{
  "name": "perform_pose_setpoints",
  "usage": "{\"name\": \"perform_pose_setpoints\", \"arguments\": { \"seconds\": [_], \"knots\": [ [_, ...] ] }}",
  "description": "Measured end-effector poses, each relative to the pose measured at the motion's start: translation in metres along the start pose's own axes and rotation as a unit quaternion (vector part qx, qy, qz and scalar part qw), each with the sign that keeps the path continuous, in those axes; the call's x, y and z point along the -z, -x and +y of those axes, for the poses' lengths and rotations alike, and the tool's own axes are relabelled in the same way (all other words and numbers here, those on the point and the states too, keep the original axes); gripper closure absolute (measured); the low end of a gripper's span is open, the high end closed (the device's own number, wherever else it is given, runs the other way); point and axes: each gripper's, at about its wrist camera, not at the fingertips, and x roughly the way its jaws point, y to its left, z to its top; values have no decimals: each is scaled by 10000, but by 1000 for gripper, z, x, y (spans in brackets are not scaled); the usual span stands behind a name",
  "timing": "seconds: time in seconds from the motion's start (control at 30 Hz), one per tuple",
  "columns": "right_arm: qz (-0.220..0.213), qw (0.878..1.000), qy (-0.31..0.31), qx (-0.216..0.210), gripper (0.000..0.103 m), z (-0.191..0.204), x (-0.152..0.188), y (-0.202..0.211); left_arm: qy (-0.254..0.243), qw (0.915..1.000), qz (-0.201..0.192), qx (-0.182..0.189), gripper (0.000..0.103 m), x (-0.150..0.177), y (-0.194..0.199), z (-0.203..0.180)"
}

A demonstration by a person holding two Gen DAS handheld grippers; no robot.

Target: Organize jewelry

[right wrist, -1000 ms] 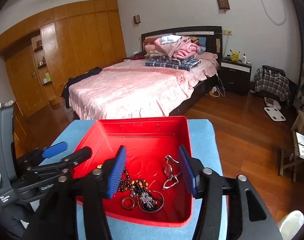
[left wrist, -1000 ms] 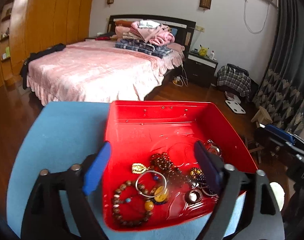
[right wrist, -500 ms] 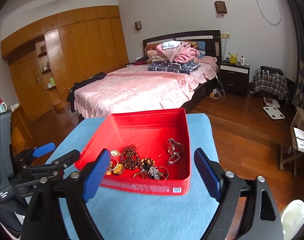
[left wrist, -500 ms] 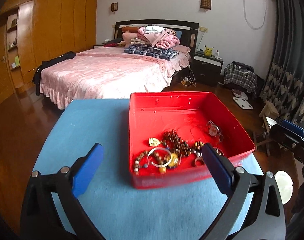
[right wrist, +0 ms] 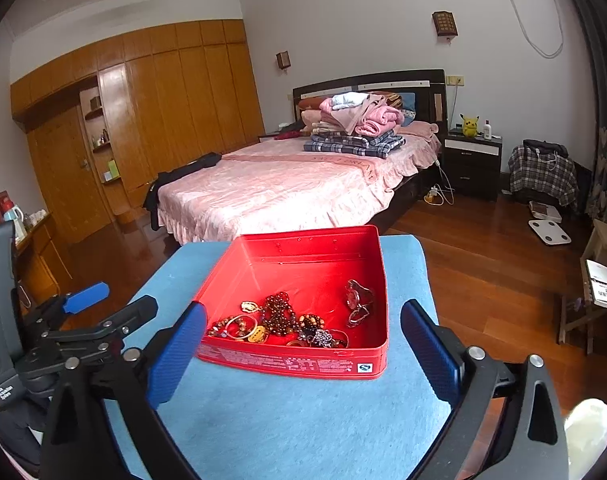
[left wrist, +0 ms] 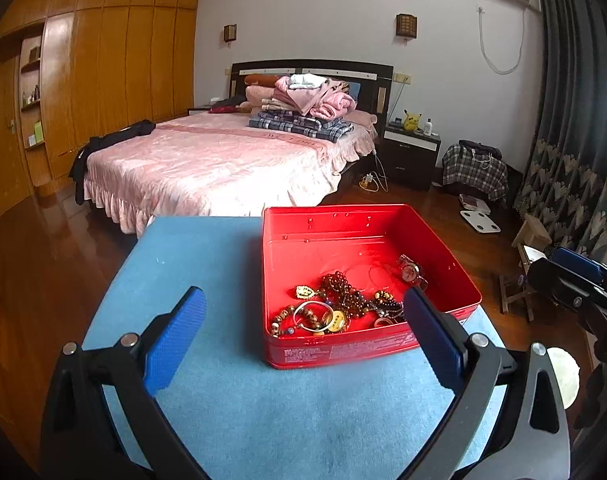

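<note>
Hovering wide apart with nothing between them, the blue fingers of the left gripper are spread and empty over the near part of the blue surface, and the right gripper is opening its fingers, also with nothing between them. Both frame the red tin, which sits toward the right side of the surface. The jewelry is inside it: a heap of bead bracelets, a metal bangle and a gold pendant lie bunched against the near wall, and a watch lies a little apart, farther in on the right. Nothing lies loose on the surface that I can see, so this looks like a pause with both hands free, either late in the task or between picks. To do it well, keep both sets of fingers above and short of the tin's near rim, since the tin looks light and would likely slide if nudged. If another piece is to be lifted, the watch is the cleaner target because it lies clear of the heap. The beads look tangled and may drag their neighbours along, so come down from above on one strand, close gently, and let the other gripper steady the tin's wall. Beyond the surface stands only the bed, well apart
</note>
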Motion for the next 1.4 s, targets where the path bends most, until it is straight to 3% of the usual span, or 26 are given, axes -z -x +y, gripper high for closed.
{"name": "perform_pose_setpoints", "arguments": {
  "seconds": [1.4],
  "knots": [
    [-2,9999,133,46,6,9,0,12,-15,9995,-295,-66,6,-7,29,3]
  ]
}}
